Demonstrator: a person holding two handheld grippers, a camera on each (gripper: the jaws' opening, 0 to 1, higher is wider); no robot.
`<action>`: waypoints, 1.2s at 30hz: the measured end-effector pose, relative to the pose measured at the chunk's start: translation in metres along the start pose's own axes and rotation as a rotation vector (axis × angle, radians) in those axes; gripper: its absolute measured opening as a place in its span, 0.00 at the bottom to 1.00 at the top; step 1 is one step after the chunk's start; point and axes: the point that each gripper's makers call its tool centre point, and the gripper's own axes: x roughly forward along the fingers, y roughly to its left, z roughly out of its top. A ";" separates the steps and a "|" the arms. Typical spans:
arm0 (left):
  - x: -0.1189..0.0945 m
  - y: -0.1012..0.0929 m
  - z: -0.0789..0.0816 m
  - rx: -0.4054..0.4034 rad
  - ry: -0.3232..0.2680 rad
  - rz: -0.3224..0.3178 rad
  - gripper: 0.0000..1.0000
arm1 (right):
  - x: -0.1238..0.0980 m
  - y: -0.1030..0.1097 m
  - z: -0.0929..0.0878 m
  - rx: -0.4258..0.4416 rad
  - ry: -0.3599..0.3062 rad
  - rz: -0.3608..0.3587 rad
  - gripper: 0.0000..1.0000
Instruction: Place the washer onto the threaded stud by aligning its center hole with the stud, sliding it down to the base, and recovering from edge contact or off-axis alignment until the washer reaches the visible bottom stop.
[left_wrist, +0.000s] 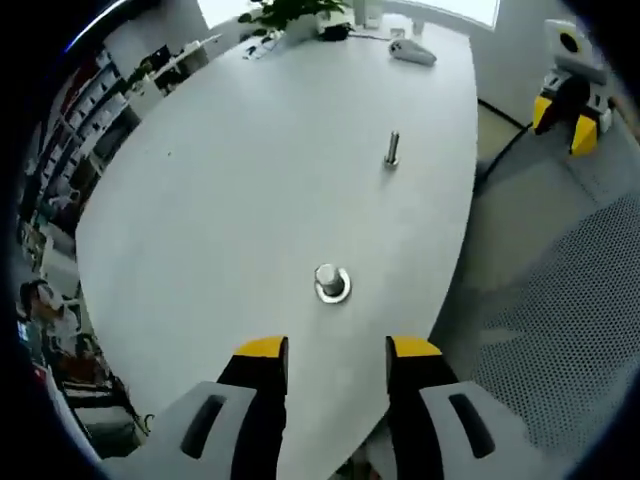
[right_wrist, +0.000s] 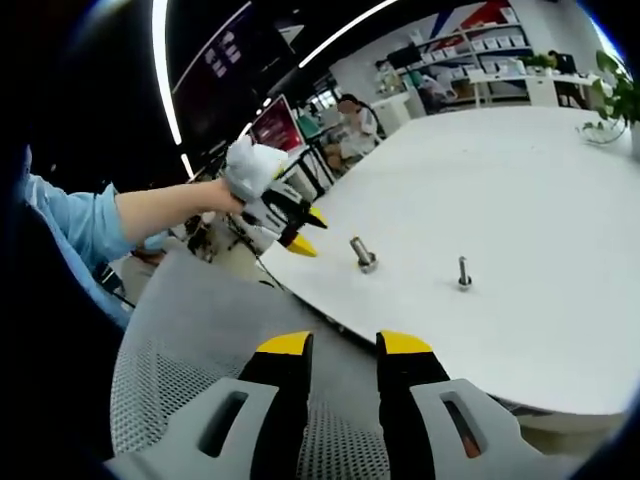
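Observation:
A short silver stud (left_wrist: 328, 276) stands on the white table (left_wrist: 250, 200), with a flat silver ring, seemingly the washer (left_wrist: 333, 291), lying round its foot. My left gripper (left_wrist: 338, 350) hangs open just short of it, nothing between its yellow-tipped fingers. In the right gripper view the same stud (right_wrist: 363, 254) sits near the table's edge, and the left gripper (right_wrist: 308, 232) reaches toward it in a gloved hand. My right gripper (right_wrist: 345, 345) is open and empty, held off the table above a mesh chair; it also appears far off as right gripper (left_wrist: 565, 120).
A second, thinner bolt (left_wrist: 392, 148) (right_wrist: 464, 272) stands upright further in on the table. A grey mesh chair (right_wrist: 200, 340) (left_wrist: 570, 320) sits by the table edge. Potted plants (left_wrist: 290, 12) and small items stand at the far end. Shelves and people sit beyond.

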 end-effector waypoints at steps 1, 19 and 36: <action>-0.007 -0.001 0.000 -0.025 -0.032 0.002 0.38 | 0.000 -0.001 0.001 0.000 -0.005 -0.005 0.28; -0.121 -0.003 -0.023 -0.608 -0.741 0.268 0.47 | 0.000 -0.004 -0.009 0.008 0.042 -0.018 0.29; -0.113 -0.007 -0.032 -0.579 -0.704 0.413 0.55 | 0.000 -0.005 -0.006 -0.007 0.031 -0.032 0.32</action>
